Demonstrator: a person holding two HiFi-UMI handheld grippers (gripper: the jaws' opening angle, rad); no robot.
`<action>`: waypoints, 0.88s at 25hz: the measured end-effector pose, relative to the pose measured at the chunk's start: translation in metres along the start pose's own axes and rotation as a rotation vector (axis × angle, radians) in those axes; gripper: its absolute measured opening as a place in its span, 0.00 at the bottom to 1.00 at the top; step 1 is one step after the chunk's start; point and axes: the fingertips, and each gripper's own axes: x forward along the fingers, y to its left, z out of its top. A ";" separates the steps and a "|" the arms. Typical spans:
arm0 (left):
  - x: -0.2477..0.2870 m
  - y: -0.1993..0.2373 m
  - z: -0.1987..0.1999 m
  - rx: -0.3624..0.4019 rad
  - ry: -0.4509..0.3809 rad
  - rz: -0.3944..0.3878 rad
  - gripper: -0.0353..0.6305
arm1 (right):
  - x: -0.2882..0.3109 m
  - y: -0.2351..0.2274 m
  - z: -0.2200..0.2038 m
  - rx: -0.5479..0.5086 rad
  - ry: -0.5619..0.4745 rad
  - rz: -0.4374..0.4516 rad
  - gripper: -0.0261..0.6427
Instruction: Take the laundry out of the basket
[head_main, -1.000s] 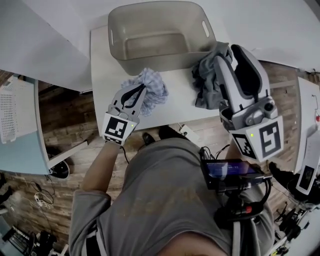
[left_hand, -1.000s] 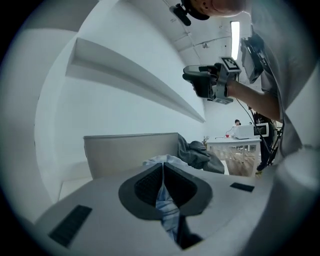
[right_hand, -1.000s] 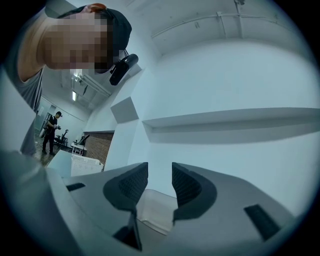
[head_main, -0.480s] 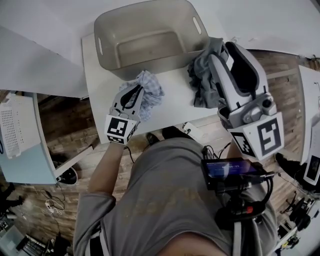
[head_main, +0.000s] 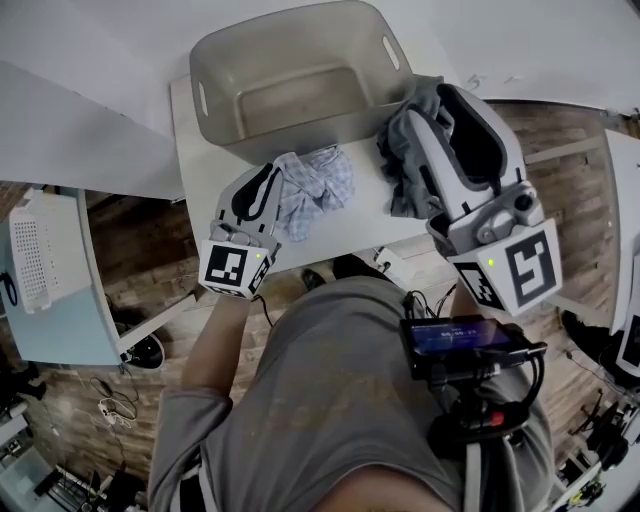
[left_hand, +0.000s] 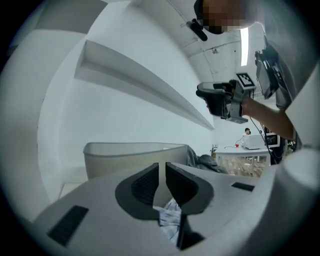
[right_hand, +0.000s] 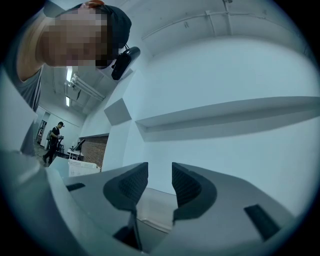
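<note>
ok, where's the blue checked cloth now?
Head view, upper middle: the blue checked cloth lies on the white table, just in front of the basket, with the grey garment to its right.

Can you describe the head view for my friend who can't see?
An empty beige basket sits on a white table, with a checked cloth and a grey garment in front of it. The left gripper has just been opening its jaws, with the cloth's edge between them; the right gripper hovers over the garment.
</note>
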 end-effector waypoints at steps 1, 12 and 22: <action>-0.003 0.001 0.012 -0.001 -0.020 0.007 0.12 | 0.001 0.003 -0.001 0.007 -0.005 0.008 0.27; -0.027 0.021 0.115 0.004 -0.140 0.161 0.06 | 0.028 0.054 -0.018 0.084 -0.055 0.157 0.26; -0.039 0.027 0.148 0.004 -0.199 0.256 0.06 | 0.041 0.093 -0.050 0.086 -0.032 0.174 0.11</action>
